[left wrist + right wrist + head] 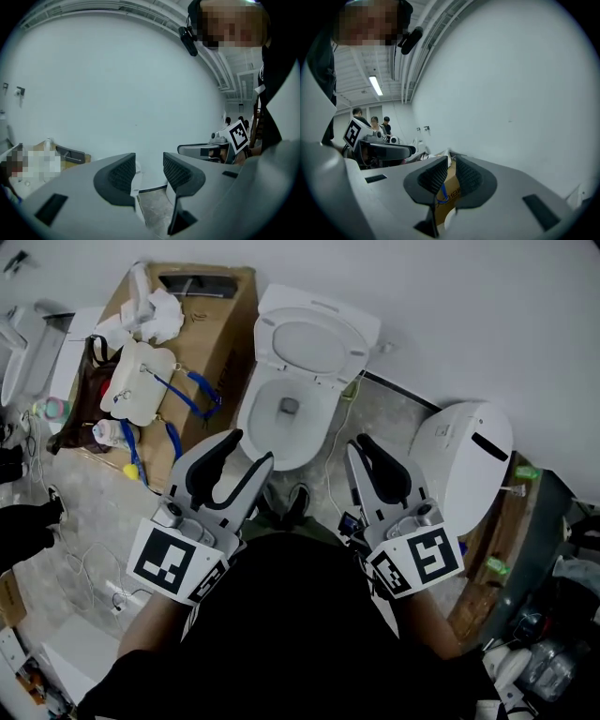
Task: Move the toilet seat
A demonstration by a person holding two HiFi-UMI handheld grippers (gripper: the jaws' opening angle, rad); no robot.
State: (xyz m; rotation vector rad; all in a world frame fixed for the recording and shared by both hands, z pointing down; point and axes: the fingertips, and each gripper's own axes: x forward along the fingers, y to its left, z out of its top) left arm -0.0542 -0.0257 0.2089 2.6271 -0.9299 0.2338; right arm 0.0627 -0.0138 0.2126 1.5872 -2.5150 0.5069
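White toilet seat (264, 341) raised (untouched).

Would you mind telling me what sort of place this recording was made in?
Probably a lab or workshop mock-up, not a real bathroom: a toilet stands by a plain wall beside a cluttered cardboard box, a second white unit sits at right, and loose cables lie on the floor.

A white toilet (281, 432) stands below, its toilet seat (314, 338) raised toward the wall. The left gripper (250, 448), jaws apart, and the right gripper (360, 442) hover before it, beside a cluttered cardboard box (225, 324).
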